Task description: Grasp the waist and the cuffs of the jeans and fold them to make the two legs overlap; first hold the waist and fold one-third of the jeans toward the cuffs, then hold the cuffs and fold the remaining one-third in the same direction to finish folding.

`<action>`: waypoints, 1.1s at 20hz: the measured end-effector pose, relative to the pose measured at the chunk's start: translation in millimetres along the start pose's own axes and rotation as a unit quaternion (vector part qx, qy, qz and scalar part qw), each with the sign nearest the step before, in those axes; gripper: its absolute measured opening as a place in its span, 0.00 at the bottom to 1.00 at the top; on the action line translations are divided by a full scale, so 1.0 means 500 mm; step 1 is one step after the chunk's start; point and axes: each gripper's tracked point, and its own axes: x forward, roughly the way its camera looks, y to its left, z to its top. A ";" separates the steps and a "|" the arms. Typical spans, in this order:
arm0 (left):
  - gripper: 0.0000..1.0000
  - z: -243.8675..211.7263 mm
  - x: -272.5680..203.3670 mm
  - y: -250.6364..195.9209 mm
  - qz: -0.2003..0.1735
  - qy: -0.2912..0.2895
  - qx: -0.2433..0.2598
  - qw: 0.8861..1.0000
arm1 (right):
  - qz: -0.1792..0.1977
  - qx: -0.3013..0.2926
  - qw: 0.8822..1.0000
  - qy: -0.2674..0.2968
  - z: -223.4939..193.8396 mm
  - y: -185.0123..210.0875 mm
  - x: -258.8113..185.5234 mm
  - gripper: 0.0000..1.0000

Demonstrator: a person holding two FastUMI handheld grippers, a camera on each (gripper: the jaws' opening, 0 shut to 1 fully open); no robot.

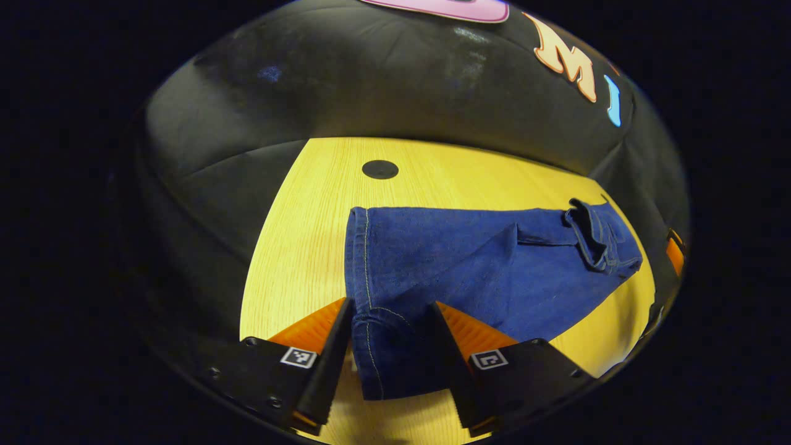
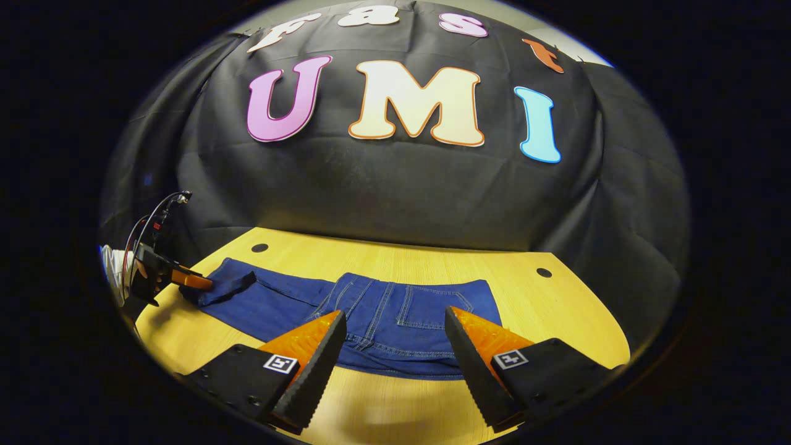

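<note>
Table (image 2: 575, 321) of yellow wood runs across the lower half of both views. Spread along it I see the jeans (image 2: 395, 309), waist at bottom centre of the right gripper view and legs trailing toward the left edge. My right gripper (image 2: 390, 361) hangs above the waistband, fingers wide apart, holding nothing. My left gripper (image 1: 390, 346), at the bottom of the left gripper view, has the near cuff (image 1: 377, 352) between its fingers; I cannot tell whether both press on it.
</note>
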 end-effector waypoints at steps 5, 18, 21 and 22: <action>0.11 0.012 0.002 -0.037 -0.024 -0.009 -0.028 0.999 | 0.007 0.001 1.000 0.000 -0.014 0.003 0.018 0.99; 0.00 0.156 -0.160 -0.236 -0.095 -0.102 -0.088 0.986 | 0.032 0.027 0.998 -0.044 0.071 -0.104 -0.010 0.99; 0.00 0.203 -0.188 -0.334 -0.119 -0.117 -0.092 0.982 | 0.038 0.023 0.997 -0.056 0.093 -0.144 -0.035 0.99; 0.00 0.222 -0.196 -0.369 -0.130 -0.123 -0.091 0.980 | 0.038 0.022 0.997 -0.062 0.098 -0.162 -0.043 0.99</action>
